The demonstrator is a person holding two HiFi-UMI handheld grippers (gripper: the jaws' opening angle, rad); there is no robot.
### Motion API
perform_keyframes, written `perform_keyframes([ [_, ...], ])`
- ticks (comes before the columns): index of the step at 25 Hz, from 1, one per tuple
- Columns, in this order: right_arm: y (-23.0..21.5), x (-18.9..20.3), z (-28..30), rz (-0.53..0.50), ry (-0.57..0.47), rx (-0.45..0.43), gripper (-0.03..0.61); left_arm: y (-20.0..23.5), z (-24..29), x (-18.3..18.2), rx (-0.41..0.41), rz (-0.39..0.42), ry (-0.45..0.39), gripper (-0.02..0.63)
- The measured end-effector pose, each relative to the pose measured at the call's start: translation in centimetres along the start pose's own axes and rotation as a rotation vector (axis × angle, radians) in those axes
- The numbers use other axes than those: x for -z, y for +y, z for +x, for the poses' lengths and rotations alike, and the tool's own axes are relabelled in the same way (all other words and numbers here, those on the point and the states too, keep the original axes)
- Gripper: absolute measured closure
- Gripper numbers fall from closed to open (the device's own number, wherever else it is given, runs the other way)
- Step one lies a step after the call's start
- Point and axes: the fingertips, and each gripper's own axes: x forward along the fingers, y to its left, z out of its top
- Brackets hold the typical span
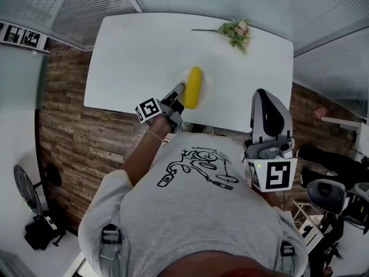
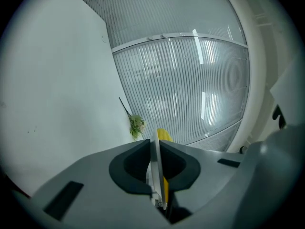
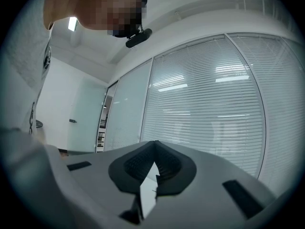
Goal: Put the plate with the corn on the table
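Head view first: where is the corn (image 1: 194, 87)?

It lies lengthwise near the front edge of the white surface (image 1: 138, 56), just ahead of the left claw (image 1: 174, 97). The plate under it is white on white and hard to pick out from up there.

Left gripper view, then: what does the left claw (image 2: 156, 144) have?

Its jaws are pinched on the thin white rim of the plate (image 2: 155, 163), seen edge-on between the dark pads. The yellow corn (image 2: 164, 136) shows just behind the rim. Whether the plate rests on the surface or hangs just above it, I cannot tell.

Anything else on the surface?

A small sprig of flowers (image 1: 236, 32) at the far side, well apart from the corn. It also shows beyond the jaws in the left gripper view (image 2: 137, 125).

And the right claw (image 1: 264, 100)?

It is held up at the person's right side, off the surface and pointing away from the body. Right gripper view shows the right claw (image 3: 155, 149) with its tips pressed together and nothing between them, facing window blinds (image 3: 214, 99).
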Motion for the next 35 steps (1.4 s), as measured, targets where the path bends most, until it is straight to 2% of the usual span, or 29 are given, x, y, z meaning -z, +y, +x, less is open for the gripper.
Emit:
perform_keyframes([
  [13, 0.3, 0.1, 0.2, -0.001, 0.003, -0.002, 0.572, 3.7, 0.5, 0.8, 0.026, -0.018, -0.002, 0.578],
  [27, 0.1, 0.2, 0.3, 0.012, -0.002, 0.004, 0.572, 7.0, 1.7, 1.3, 0.002, -0.023, 0.011, 0.578],
  [35, -0.1, 0.3, 0.2, 0.016, -0.003, 0.008, 0.572, 8.0, 2.8, 1.6, -0.028, 0.012, 0.037, 0.578],
])
